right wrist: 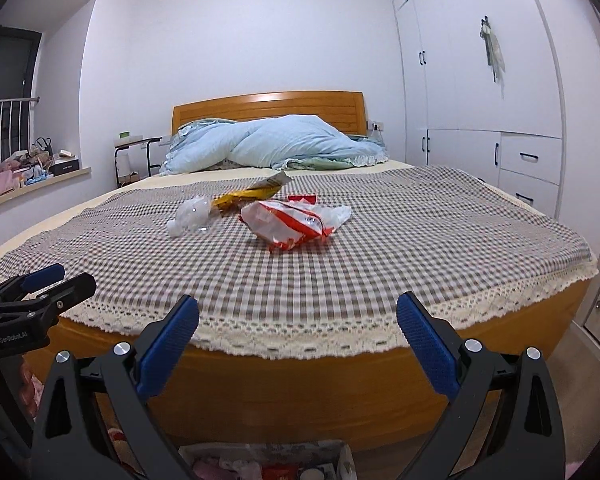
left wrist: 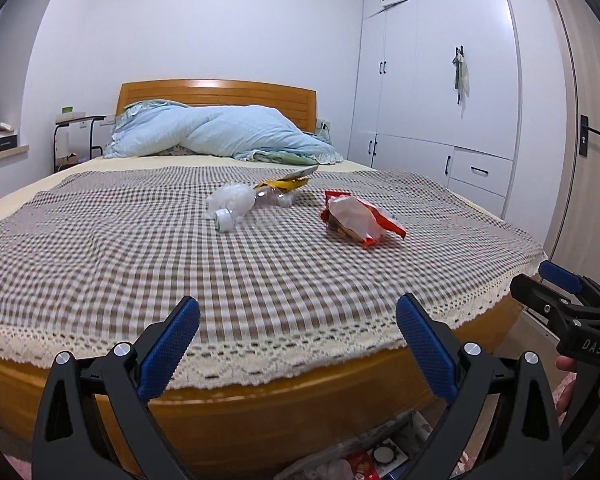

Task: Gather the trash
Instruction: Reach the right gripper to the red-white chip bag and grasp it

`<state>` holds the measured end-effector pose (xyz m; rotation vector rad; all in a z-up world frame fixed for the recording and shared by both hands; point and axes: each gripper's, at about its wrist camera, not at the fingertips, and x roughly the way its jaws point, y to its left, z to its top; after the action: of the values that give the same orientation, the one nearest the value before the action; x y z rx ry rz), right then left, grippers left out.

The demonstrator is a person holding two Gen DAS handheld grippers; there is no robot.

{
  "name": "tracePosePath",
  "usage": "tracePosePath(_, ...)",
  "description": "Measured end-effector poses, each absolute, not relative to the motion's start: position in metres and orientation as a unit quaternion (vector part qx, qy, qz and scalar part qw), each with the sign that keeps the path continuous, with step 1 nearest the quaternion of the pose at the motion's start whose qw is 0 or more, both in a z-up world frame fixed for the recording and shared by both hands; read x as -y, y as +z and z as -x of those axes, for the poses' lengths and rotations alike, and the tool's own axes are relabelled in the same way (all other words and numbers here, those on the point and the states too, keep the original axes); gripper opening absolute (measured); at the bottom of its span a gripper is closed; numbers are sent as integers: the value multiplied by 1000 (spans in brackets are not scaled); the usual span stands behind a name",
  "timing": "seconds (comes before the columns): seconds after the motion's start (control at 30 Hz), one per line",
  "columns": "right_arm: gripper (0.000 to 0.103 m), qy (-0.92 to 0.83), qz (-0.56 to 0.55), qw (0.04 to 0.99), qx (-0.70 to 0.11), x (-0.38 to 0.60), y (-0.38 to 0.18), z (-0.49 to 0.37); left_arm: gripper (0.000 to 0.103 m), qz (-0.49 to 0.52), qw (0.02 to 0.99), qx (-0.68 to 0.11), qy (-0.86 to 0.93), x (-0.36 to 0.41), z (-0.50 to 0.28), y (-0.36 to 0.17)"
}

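Trash on the bed (left wrist: pixel 100 240)
Both claws, left claw (left wrist: pixel 298 344) and right claw (right wrist: pixel 298 344), gape wide and empty; red wrapper (left wrist: pixel 356 218), crushed bottle (left wrist: pixel 236 204), yellow packet (left wrist: pixel 288 182) lie clustered mid-bed.

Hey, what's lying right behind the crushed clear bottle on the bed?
Behind the crushed clear bottle lies a yellow snack wrapper, its silvery open end lifted. The bottle covers the wrapper's near end, so what is under there cannot be seen.

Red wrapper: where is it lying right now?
In both views, the red wrapper lies mid-bed on the checked cover, right of the crushed bottle.
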<state>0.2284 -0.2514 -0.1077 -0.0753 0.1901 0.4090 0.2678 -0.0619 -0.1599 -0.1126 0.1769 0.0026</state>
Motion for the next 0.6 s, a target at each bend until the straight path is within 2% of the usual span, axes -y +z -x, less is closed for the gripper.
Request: tracePosePath(0.6,95,204,49,974,-85,218,-90,-274,95,60,996,-64,12,44,-310,-151)
